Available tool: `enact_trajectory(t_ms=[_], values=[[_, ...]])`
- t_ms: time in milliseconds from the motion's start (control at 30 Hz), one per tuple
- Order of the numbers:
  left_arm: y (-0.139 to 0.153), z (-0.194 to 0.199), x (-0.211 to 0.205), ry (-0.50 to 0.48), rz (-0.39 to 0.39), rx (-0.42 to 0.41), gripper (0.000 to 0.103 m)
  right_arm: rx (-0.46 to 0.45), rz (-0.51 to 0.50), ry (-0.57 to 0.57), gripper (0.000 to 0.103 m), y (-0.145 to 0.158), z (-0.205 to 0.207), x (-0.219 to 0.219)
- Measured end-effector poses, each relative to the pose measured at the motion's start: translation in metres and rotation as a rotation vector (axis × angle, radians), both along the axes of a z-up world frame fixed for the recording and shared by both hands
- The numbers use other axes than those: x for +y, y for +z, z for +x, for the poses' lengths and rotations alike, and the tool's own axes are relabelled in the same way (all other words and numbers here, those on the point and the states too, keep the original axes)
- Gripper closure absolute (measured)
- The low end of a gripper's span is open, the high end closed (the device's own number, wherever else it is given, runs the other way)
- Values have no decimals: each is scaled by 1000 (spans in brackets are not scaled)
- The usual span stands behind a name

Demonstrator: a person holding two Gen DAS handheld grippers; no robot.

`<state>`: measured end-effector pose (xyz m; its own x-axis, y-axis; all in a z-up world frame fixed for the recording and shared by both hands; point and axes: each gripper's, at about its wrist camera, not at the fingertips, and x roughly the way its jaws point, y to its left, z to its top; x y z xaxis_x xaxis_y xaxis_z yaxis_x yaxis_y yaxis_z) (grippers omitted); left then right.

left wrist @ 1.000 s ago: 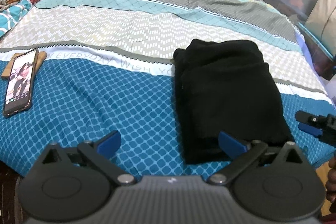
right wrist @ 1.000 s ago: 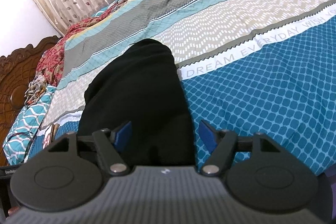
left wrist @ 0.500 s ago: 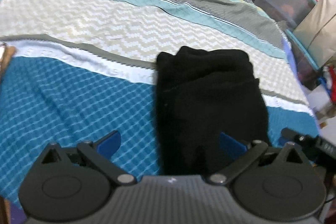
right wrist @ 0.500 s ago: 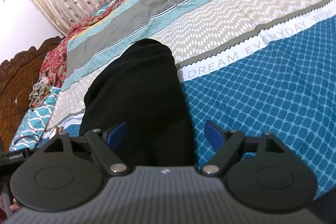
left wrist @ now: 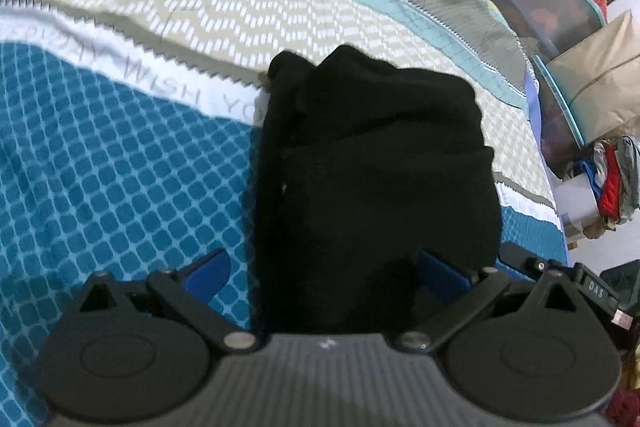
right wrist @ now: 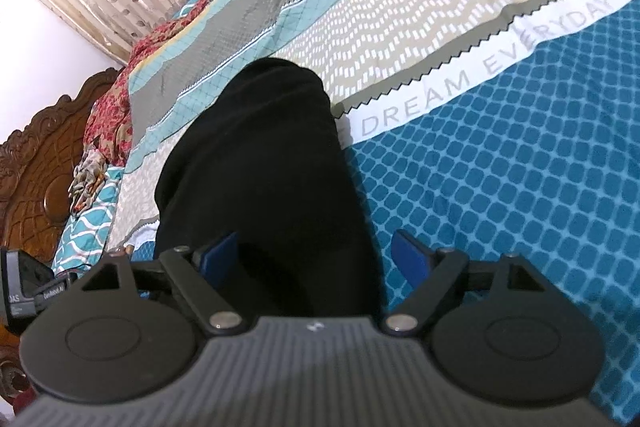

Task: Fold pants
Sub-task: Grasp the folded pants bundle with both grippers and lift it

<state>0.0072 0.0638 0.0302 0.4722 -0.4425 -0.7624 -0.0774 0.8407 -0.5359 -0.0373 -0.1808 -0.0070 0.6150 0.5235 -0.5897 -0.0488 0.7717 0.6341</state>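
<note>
Pants (left wrist: pixel 372 179), folded into a black bundle, lie on the bedspread (left wrist: pixel 112 179), across its white lettered band. Left gripper (left wrist: pixel 326 277) and right gripper (right wrist: pixel 316 261), jaws released, both sit at the bundle's near edge, grasping nothing.

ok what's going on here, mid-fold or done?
A person holds a gripper in each hand over black pants lying in a folded stack on the patterned bedspread. The left gripper and right gripper are both open at the near end of the pants, gripping nothing. Whether another fold follows is unclear.
</note>
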Motion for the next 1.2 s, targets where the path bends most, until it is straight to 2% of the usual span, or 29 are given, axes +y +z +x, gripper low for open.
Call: enact_trajectory(t_ms=[133, 267, 400, 467, 533, 567, 600, 633, 667, 767, 833, 900, 967, 1033, 1100, 1200], values=[[-13, 3, 5, 24, -46, 39, 0, 12, 13, 33, 15, -5, 8, 0], [-16, 8, 8, 16, -63, 32, 0, 23, 69, 38, 14, -10, 11, -6], [-21, 10, 16, 22, -125, 26, 0, 13, 132, 65, 14, -9, 18, -12], [-27, 11, 13, 4, -160, -11, 1, 13, 177, 102, 14, -12, 24, -12], [-30, 15, -2, -62, -166, -66, 5, 35, 232, 136, 13, -22, 34, -8], [-29, 18, -11, -85, -169, -63, 20, 38, 261, 166, 16, -27, 39, -2], [-25, 21, -19, -100, -149, -64, 22, 47, 274, 195, 40, -29, 45, 7], [-19, 23, -23, -106, -124, -82, 28, 53, 283, 220, 53, -27, 48, 15], [-11, 27, -22, -111, -125, -97, 38, 50, 279, 236, 54, -22, 51, 25], [20, 45, -4, -106, -211, -160, 41, -103, 134, 279, 59, 19, 49, 48], [56, 62, 3, -113, -159, -292, 41, -192, 147, 289, 60, 45, 56, 47], [86, 83, 0, -124, -47, -404, 40, -272, 172, 284, 60, 69, 72, 46], [102, 114, -4, -115, 34, -459, 37, -365, 173, 282, 60, 91, 94, 48], [102, 148, -7, -96, 91, -473, 37, -437, 150, 265, 60, 106, 120, 52], [88, 189, -8, -61, 157, -437, 33, -476, 116, 233, 59, 107, 150, 57], [51, 238, -10, -2, 286, -316, 26, -423, 63, 162, 59, 84, 195, 64]])
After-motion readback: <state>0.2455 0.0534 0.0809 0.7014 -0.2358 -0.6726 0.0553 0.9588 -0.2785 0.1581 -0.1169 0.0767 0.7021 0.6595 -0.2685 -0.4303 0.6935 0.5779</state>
